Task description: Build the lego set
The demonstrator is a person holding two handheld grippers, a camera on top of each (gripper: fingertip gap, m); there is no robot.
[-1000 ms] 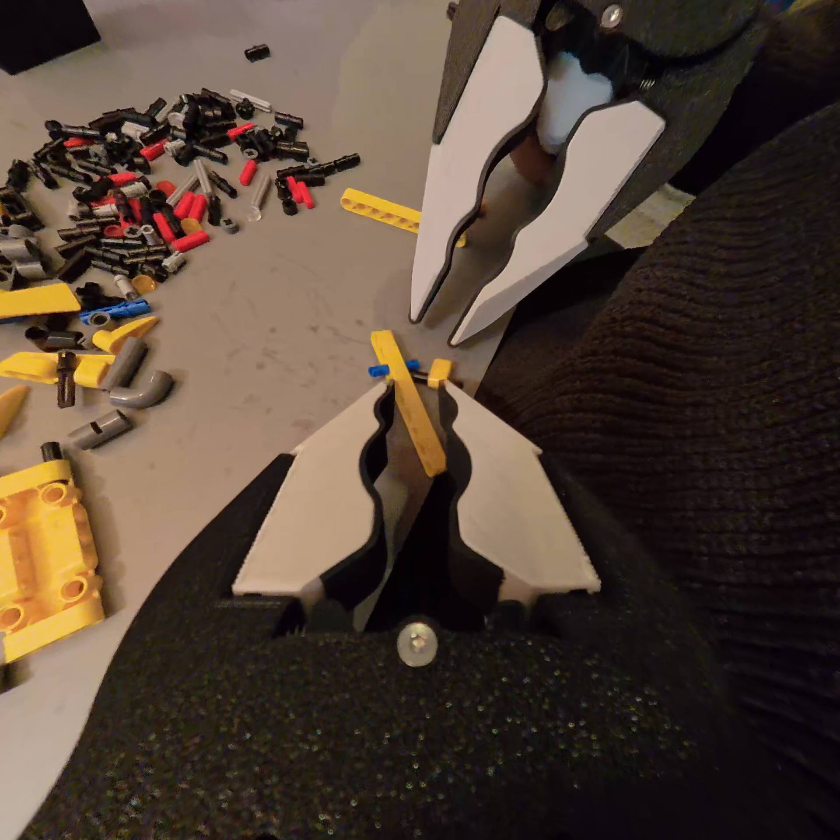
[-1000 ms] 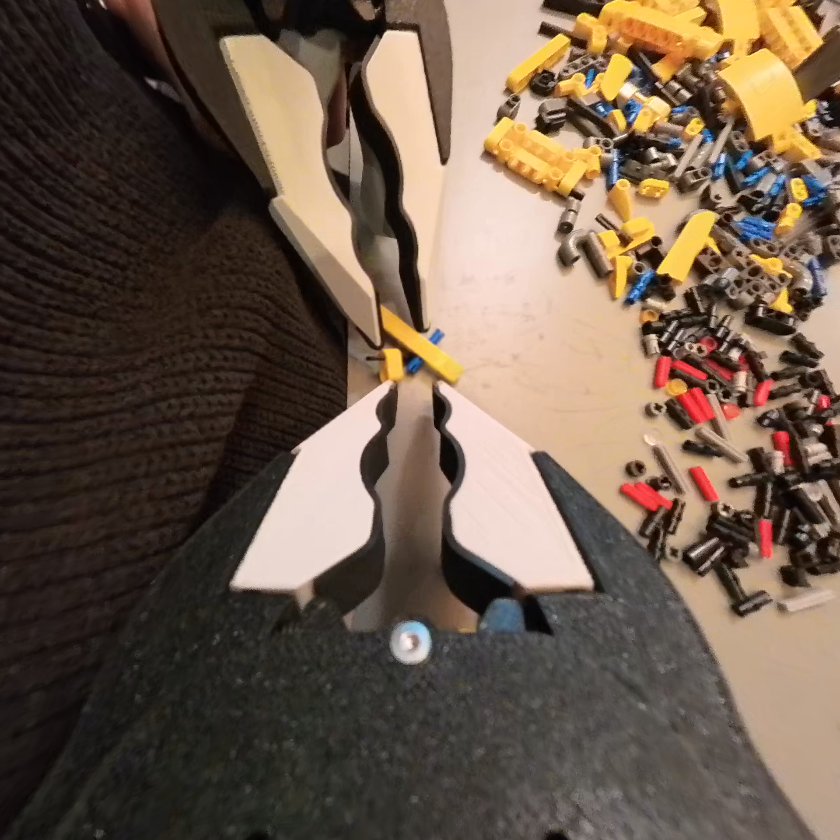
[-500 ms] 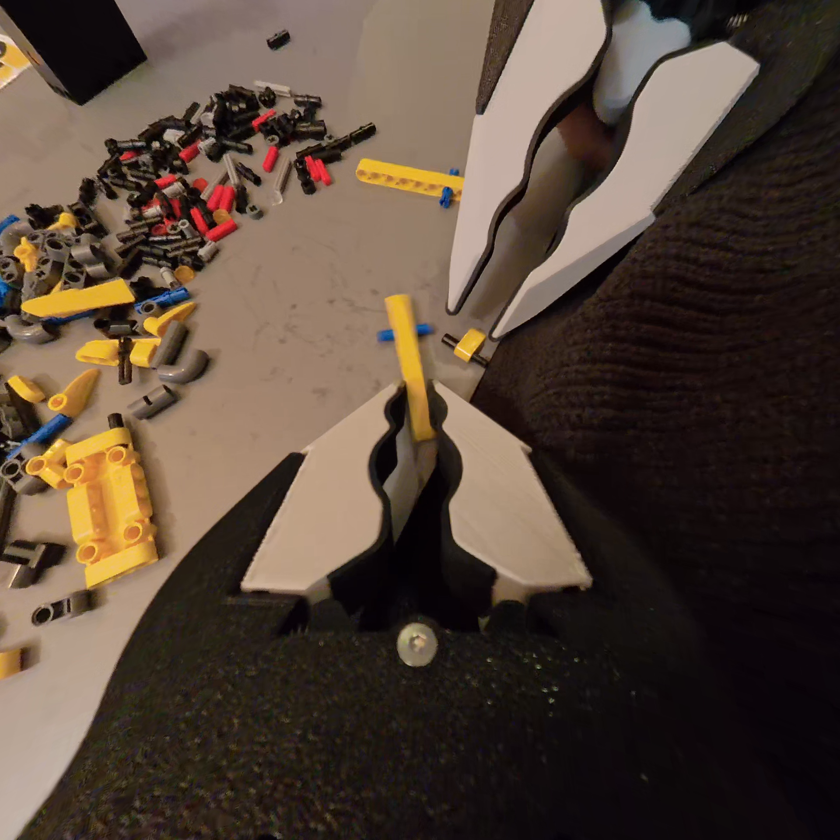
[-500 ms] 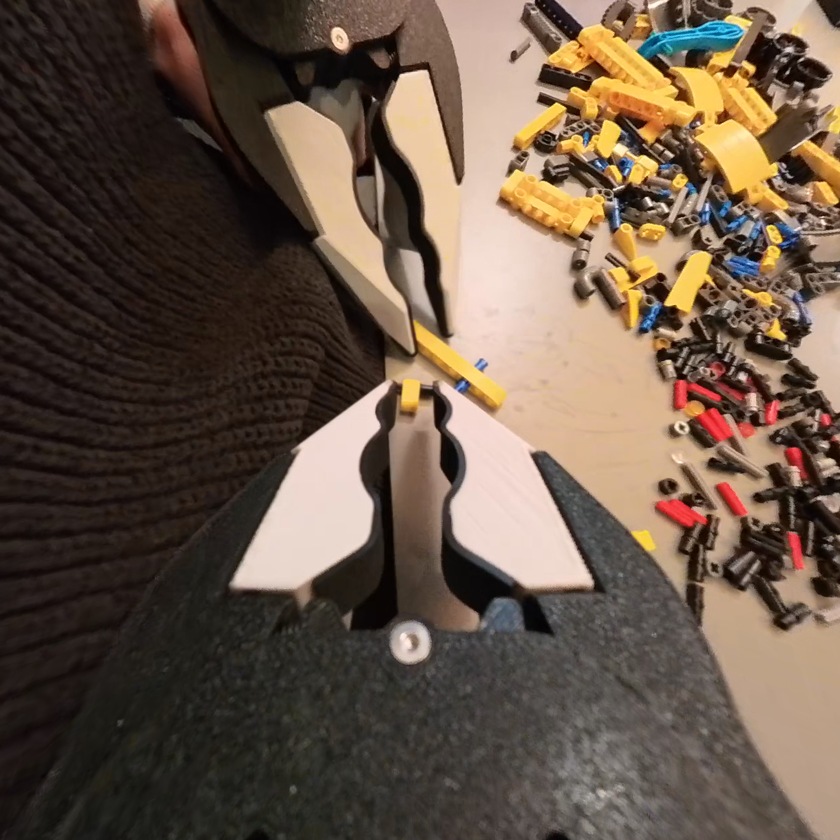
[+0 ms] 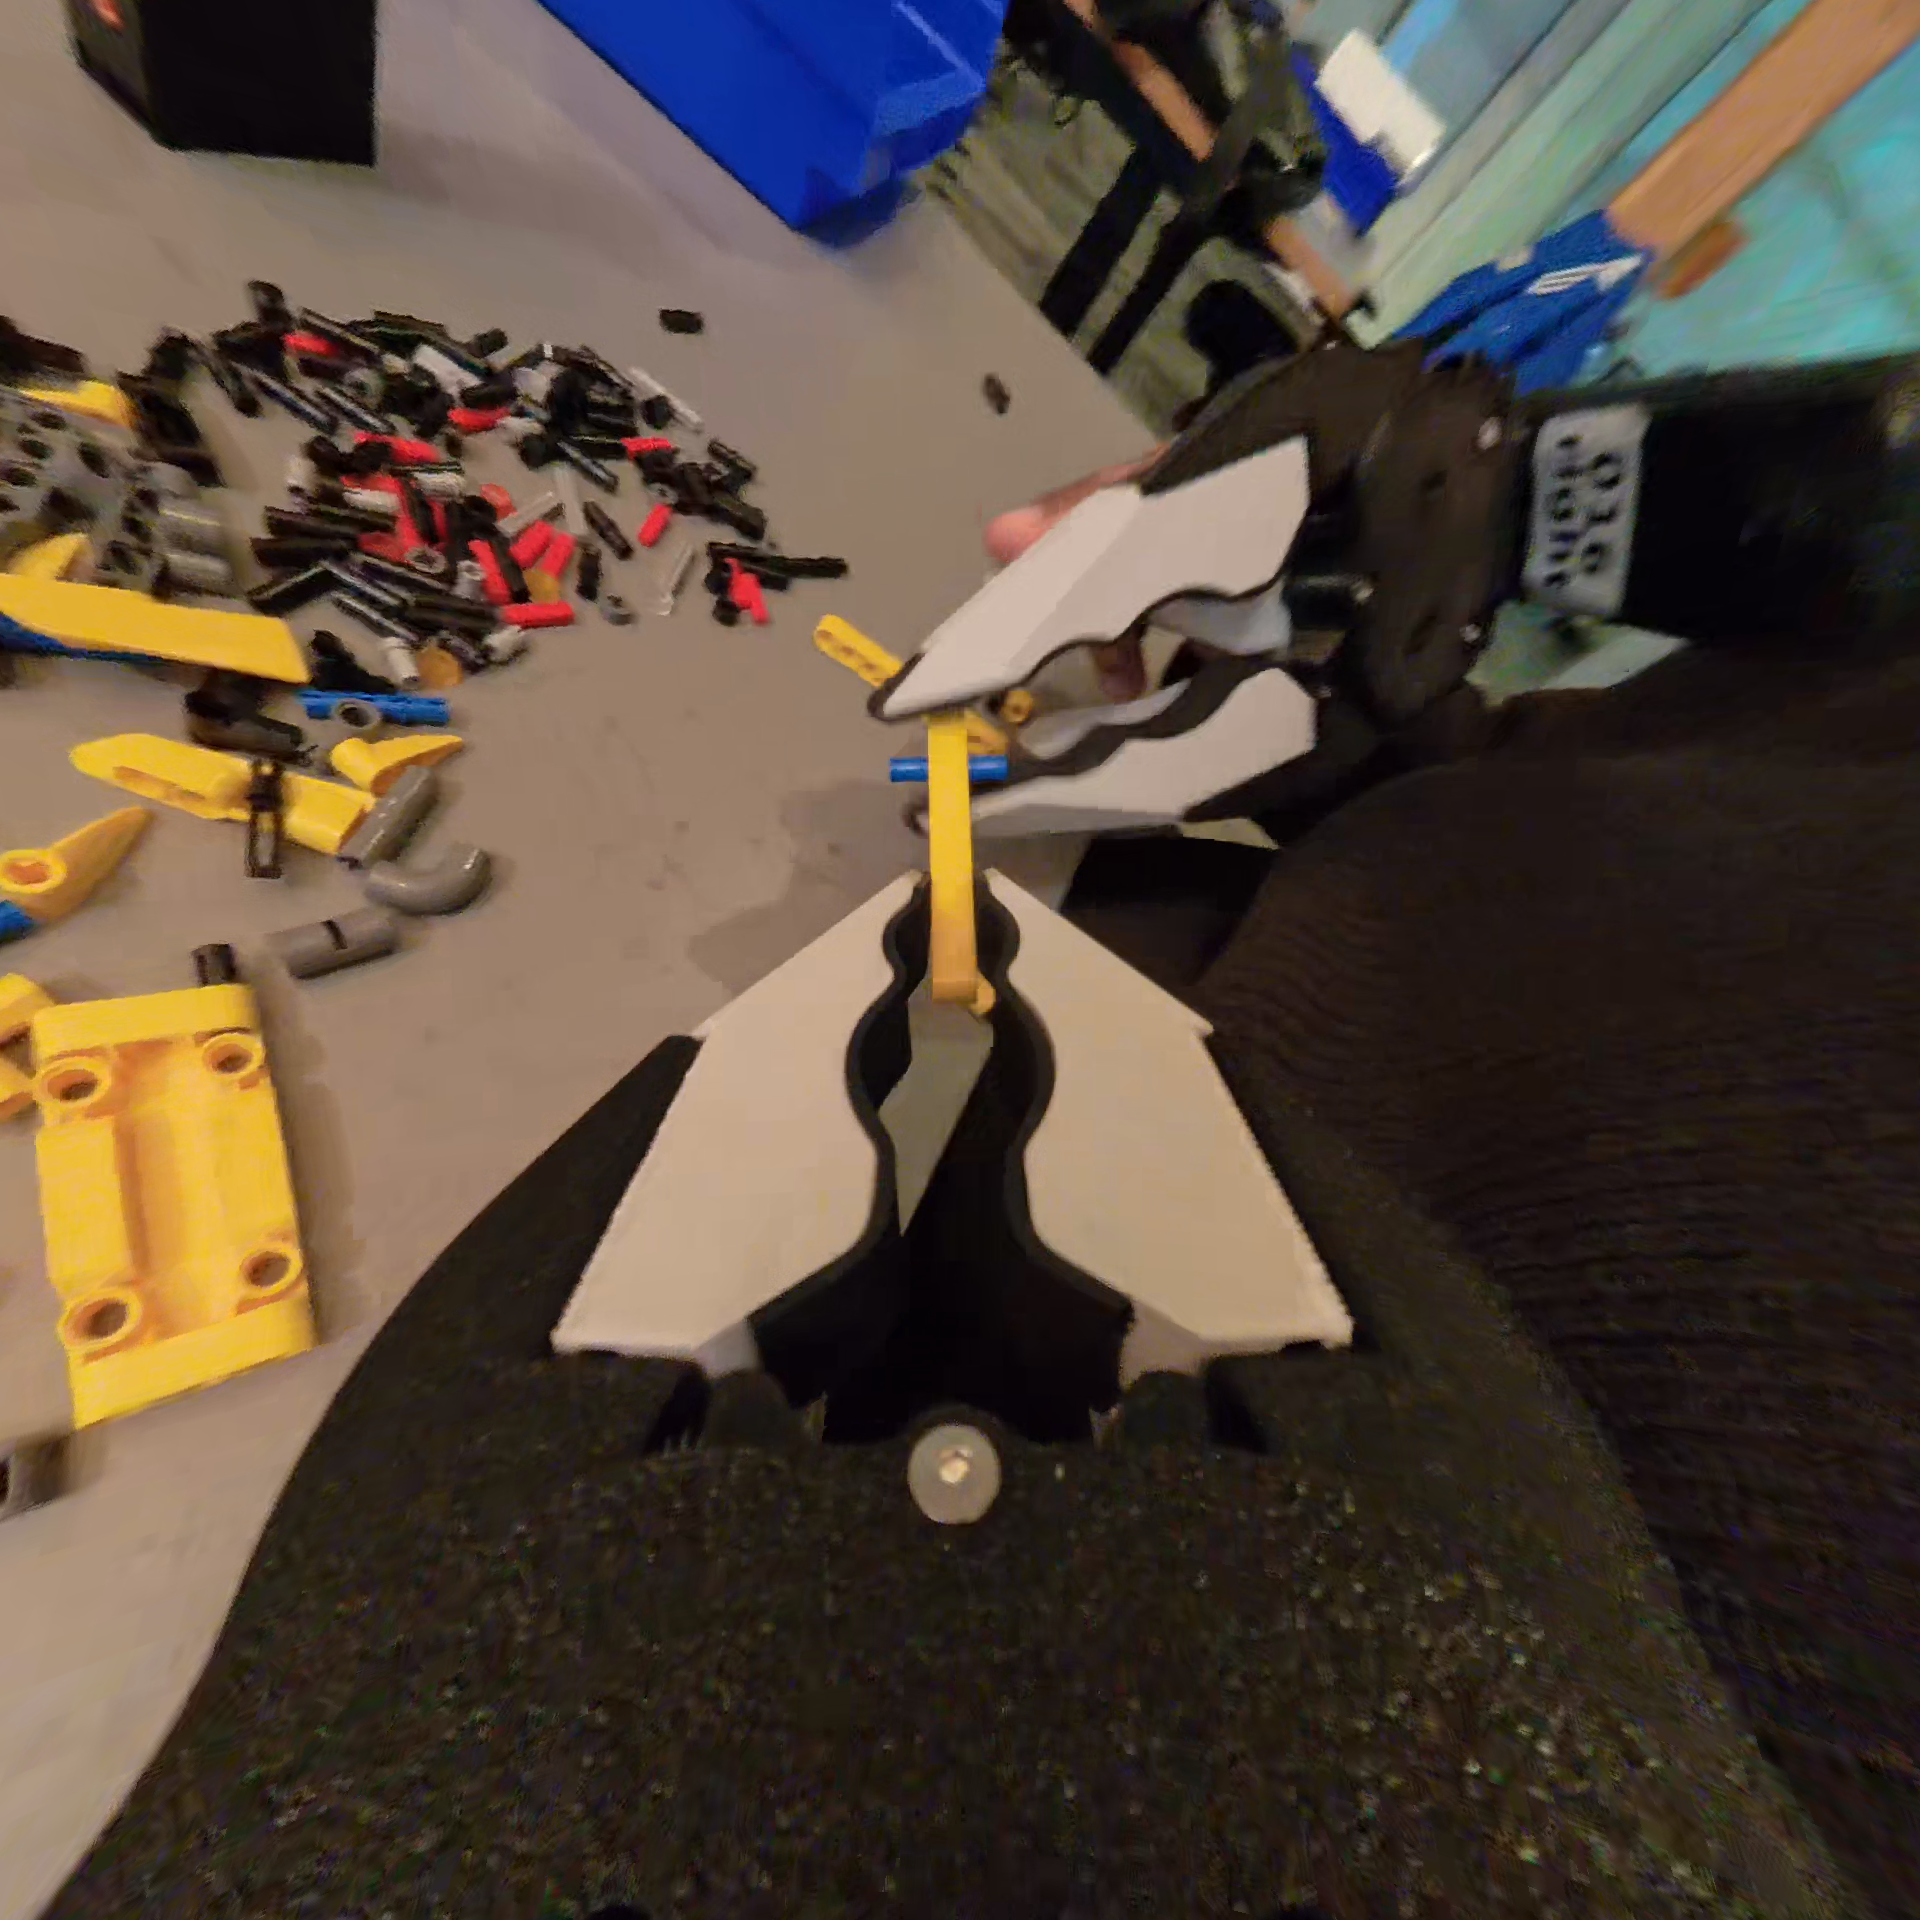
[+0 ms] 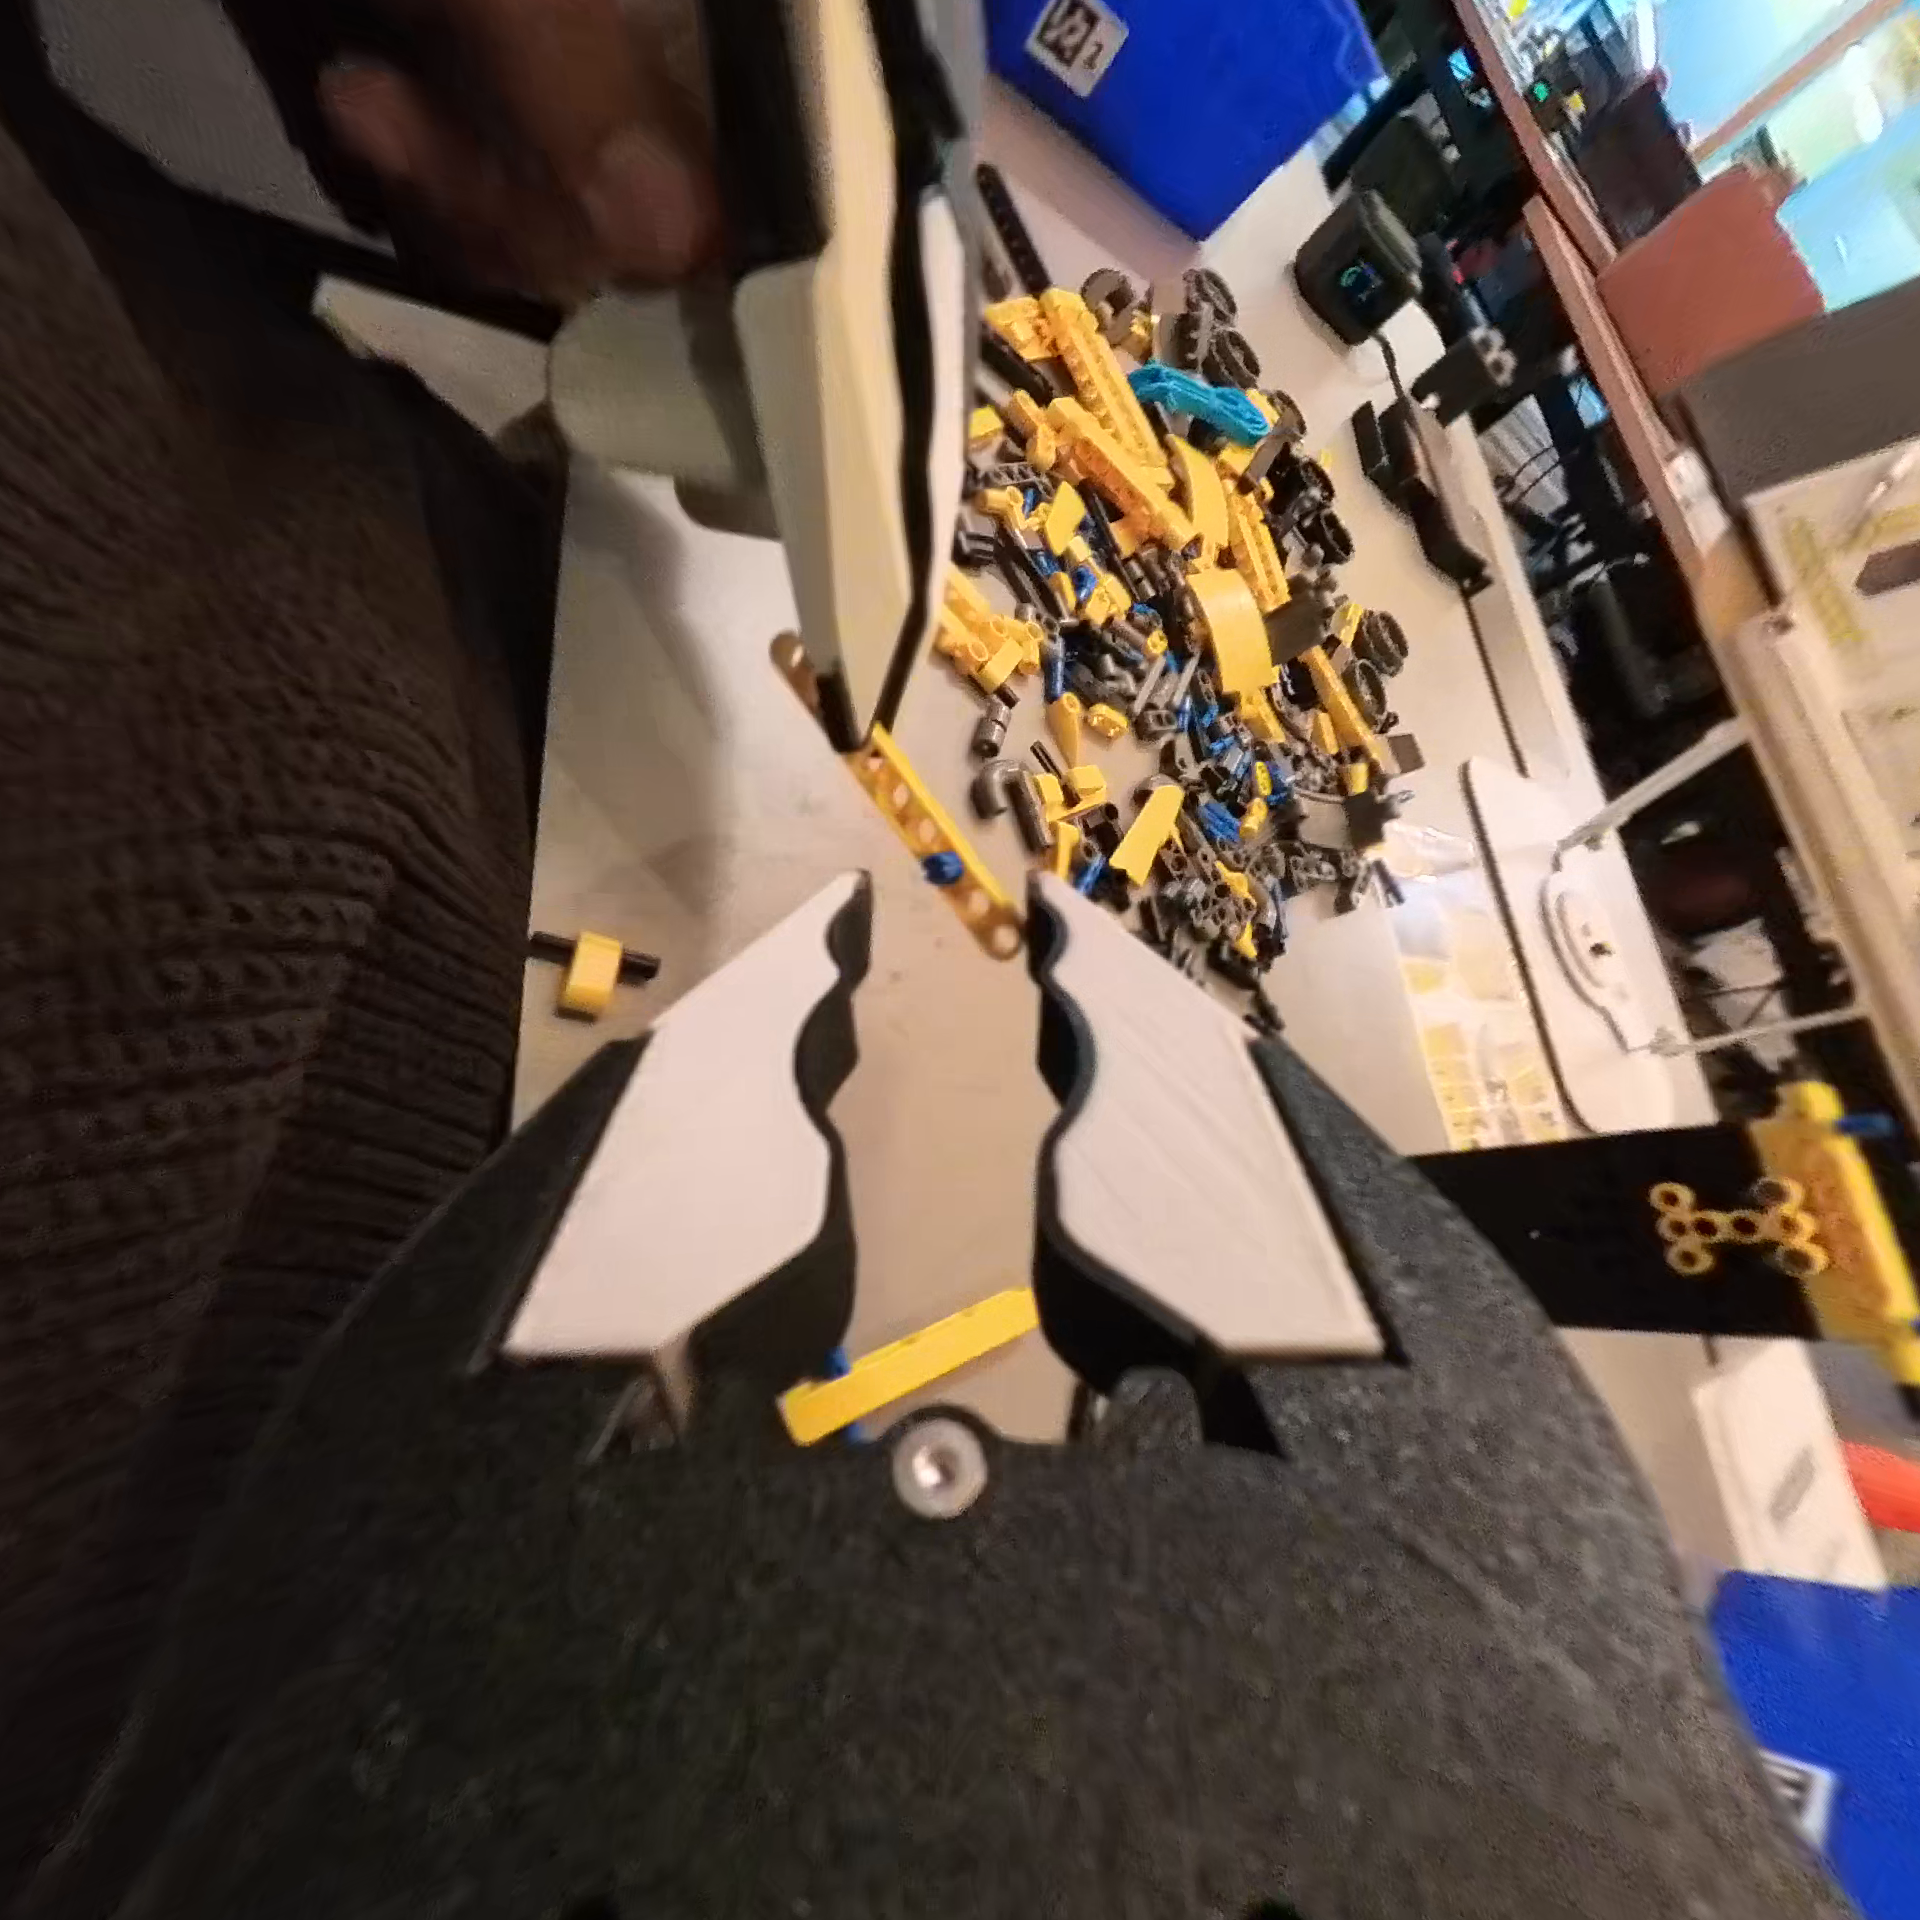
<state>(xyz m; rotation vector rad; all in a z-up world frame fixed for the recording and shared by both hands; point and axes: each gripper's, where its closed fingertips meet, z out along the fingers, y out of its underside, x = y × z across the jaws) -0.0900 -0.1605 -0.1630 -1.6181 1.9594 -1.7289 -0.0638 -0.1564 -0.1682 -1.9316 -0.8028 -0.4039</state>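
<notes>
My left gripper (image 5: 951, 894) is shut on a thin yellow holed beam (image 5: 948, 862) that sticks out forward, with a blue pin (image 5: 948, 769) through it. My right gripper (image 6: 948, 904) is open and empty, and its tips flank the far end of that beam (image 6: 925, 831) and its blue pin (image 6: 940, 868). In the left wrist view the right gripper (image 5: 902, 764) lies turned on its side, with its jaws either side of the beam's tip. A small yellow connector on a black axle (image 6: 592, 971) lies on the table, left of the right gripper.
A heap of black and red pins (image 5: 468, 499) and yellow parts (image 5: 166, 1195) lies to the left. A second yellow beam (image 6: 904, 1371) lies under the right gripper. A large yellow-and-grey heap (image 6: 1174, 582), blue bins (image 5: 790, 94) and a dark knitted sleeve (image 5: 1558, 1039) are close by. The tips of both grippers are at nearly the same place.
My right gripper has opened and let go of the small yellow connector, which now lies on the table. Both grippers have tilted up, and the right one has rolled onto its side.
</notes>
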